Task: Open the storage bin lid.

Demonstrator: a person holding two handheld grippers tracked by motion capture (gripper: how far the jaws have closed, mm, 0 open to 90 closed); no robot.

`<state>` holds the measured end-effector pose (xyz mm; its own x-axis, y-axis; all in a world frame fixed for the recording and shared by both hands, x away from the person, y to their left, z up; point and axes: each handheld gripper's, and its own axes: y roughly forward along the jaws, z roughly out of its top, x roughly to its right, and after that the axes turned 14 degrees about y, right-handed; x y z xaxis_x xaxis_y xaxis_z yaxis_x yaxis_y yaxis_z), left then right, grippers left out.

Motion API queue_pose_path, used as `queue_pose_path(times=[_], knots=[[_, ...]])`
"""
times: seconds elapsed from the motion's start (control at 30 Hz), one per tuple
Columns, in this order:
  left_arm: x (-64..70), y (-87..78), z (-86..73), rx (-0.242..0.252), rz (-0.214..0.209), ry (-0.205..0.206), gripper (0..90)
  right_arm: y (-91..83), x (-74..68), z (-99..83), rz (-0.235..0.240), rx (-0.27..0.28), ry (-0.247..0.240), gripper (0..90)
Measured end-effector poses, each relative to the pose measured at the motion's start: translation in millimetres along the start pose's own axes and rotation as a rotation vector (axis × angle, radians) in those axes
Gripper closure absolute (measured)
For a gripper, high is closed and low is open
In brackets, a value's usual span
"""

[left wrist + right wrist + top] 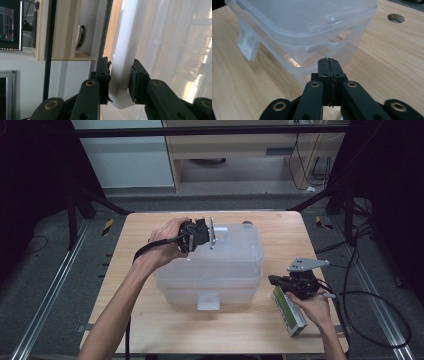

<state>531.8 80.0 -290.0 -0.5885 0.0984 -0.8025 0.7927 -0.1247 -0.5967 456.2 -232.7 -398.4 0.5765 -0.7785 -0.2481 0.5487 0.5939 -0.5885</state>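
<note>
A clear plastic storage box [225,270] with its lid on stands in the middle of the wooden table [150,320]. My left gripper [216,234] hangs over the box's far left corner, shut on the white latch flap [122,62] there; that flap passes up between the two pads [120,82]. A second latch [208,301] hangs on the box's near side. My right gripper [272,280] hovers just right of the box, its jaws pressed together with nothing between them [329,67]. The box's side handle [322,46] lies right ahead of it.
A small green-and-white carton [289,312] lies on the table under my right hand, near the right edge. A round hole [247,223] is cut in the tabletop behind the box. Cables [370,320] trail over the floor at the right.
</note>
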Motion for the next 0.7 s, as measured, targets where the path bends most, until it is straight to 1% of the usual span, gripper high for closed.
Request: queue_pose_path(times=[0.03, 0.07, 0.13, 0.17, 0.2, 0.33, 0.4, 0.43, 0.53, 0.6, 0.7], knots=[[0.0, 0.0, 0.0, 0.0, 0.0, 0.0, 72.0, 1.1, -0.7, 0.0, 0.012, -0.009, 0.005, 90.0], [-0.6, 0.3, -0.1, 0.002, -0.003, -0.008, 72.0, 2.0, -1.1, -0.1, 0.017, -0.013, 0.005, 90.0], [-0.9, 0.6, -0.2, 0.003, -0.003, -0.01, 71.9, 2.7, -1.3, -0.1, 0.024, -0.013, 0.003, 90.0], [-1.5, 0.9, -0.4, 0.004, -0.003, -0.012, 71.9, 4.2, -2.8, -0.2, 0.04, -0.02, 0.01, 90.0], [-1.5, 0.9, -0.4, 0.004, -0.003, -0.012, 71.9, 4.2, -2.8, -0.2, 0.04, -0.02, 0.01, 90.0], [-3.3, 1.5, -0.7, 0.006, -0.007, -0.018, 71.8, 7.2, -8.1, 1.8, 0.064, -0.025, -0.002, 90.0], [-3.9, 1.8, -0.7, 0.006, -0.007, -0.017, 71.7, 7.7, -8.7, 2.0, 0.067, -0.025, -0.003, 90.0], [-4.6, 1.5, -0.2, 0.0, -0.015, -0.016, 71.8, 8.9, -9.2, 2.4, 0.079, -0.021, 0.001, 90.0], [-4.6, 1.7, -0.1, 0.001, -0.014, -0.015, 71.8, 9.4, -9.3, 2.7, 0.08, -0.015, 0.003, 90.0], [-5.2, 1.4, -0.3, -0.003, -0.016, -0.013, 71.7, 8.8, -9.6, 3.8, 0.091, -0.005, 0.016, 90.0], [-5.9, 1.3, -0.5, -0.003, -0.023, -0.015, 71.6, 9.3, -10.8, 4.3, 0.094, 0.006, 0.013, 90.0]])
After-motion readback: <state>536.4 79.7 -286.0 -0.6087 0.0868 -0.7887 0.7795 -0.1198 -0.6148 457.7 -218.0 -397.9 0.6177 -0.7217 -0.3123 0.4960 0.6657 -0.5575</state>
